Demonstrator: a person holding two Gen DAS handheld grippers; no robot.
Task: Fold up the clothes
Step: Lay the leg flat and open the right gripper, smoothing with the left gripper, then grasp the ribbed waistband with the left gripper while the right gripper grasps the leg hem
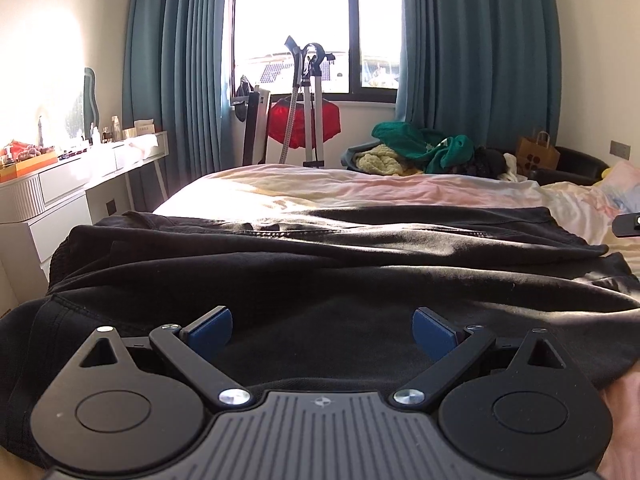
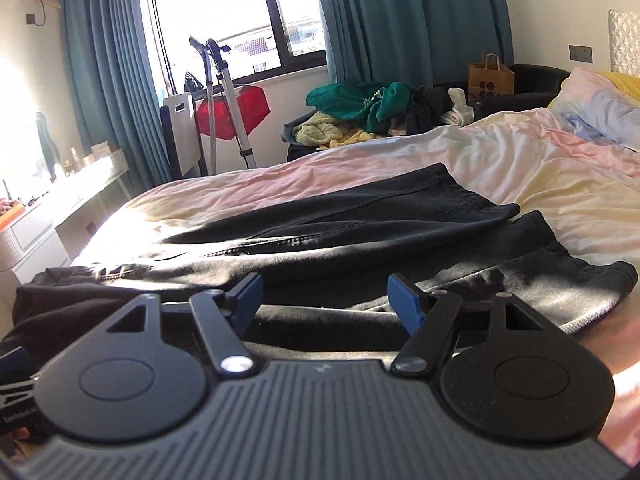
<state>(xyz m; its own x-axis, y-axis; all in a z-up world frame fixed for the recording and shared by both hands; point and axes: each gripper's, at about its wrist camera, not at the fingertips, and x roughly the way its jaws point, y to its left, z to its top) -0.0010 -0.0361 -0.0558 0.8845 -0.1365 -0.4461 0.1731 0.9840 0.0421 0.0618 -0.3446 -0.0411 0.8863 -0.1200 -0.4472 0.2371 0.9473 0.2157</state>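
A black pair of trousers (image 1: 320, 264) lies spread across the near part of the bed, its legs running to the right (image 2: 360, 224). My left gripper (image 1: 322, 330) is open, its blue pads just above the near edge of the black cloth, holding nothing. My right gripper (image 2: 324, 300) is open too, low over the near trouser leg, holding nothing. The tip of the right gripper shows at the right edge of the left wrist view (image 1: 628, 224).
The bed (image 2: 500, 160) has a pale pink and yellow sheet with pillows (image 2: 600, 100) at the right. A pile of green and yellow clothes (image 1: 416, 148) lies beyond the bed. A white dresser (image 1: 60, 188) stands at the left, a garment steamer (image 1: 310, 108) by the window.
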